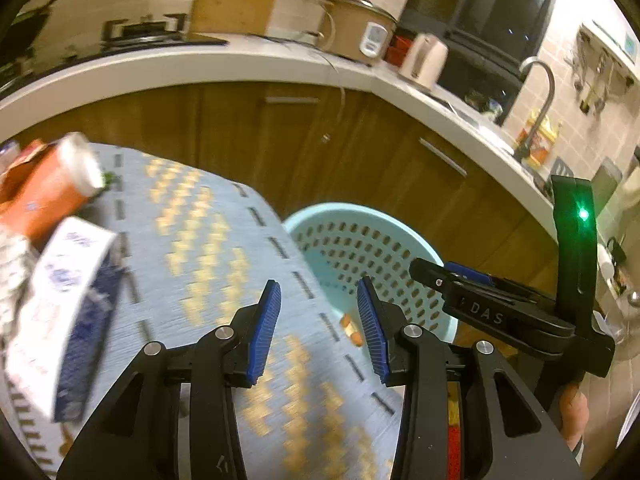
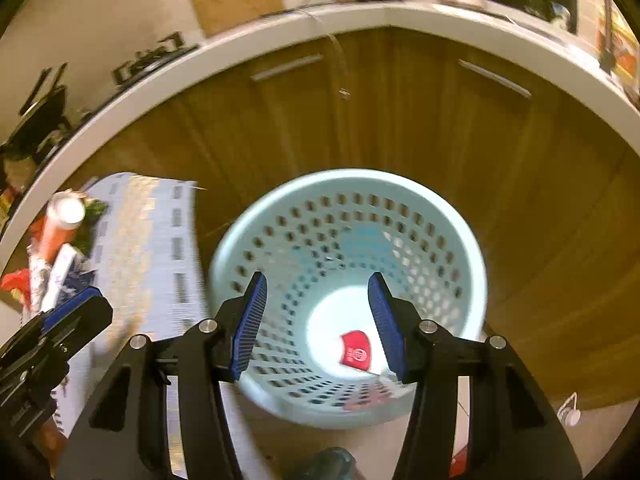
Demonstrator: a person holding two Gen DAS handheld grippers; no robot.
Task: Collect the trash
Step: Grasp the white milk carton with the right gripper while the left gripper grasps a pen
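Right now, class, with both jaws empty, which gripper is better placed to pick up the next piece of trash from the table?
Left. The left gripper hangs open over the tablecloth, near the orange can and white carton. The right gripper, also open, points into the blue basket beside the table.

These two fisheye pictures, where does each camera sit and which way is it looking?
Left wrist: rides the left gripper, open, looking over the blue patterned tablecloth with an orange can and a white-blue carton; the right gripper's black body and a fingertip show.
Right wrist: rides the right gripper, open, looking into the pale blue perforated plastic basket holding a red wrapper.
Shared: basket, tablecloth, can, wooden cabinets.
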